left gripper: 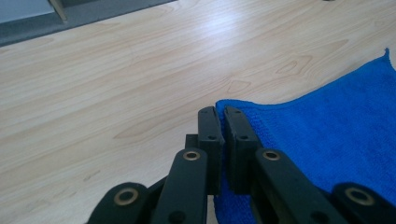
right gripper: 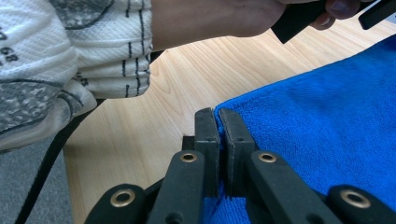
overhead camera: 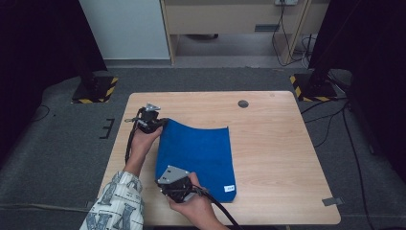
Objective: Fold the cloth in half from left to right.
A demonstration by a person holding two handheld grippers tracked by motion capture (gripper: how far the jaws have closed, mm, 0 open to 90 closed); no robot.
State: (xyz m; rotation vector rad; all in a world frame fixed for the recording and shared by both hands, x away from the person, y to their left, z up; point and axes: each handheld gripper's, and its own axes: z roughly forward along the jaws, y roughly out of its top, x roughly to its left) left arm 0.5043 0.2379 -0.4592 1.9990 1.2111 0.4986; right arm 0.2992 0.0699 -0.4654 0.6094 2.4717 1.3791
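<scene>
Fold under way: the left gripper (overhead camera: 160, 123) and right gripper (overhead camera: 168, 191) are each clamping a left-edge corner of the blue cloth (overhead camera: 201, 153), lifting it off the table (overhead camera: 277, 143); carrying it across to the far edge is remaining.

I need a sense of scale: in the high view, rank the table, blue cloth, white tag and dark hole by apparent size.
1. Table
2. Blue cloth
3. White tag and dark hole: both tiny and look alike, so unranked.
</scene>
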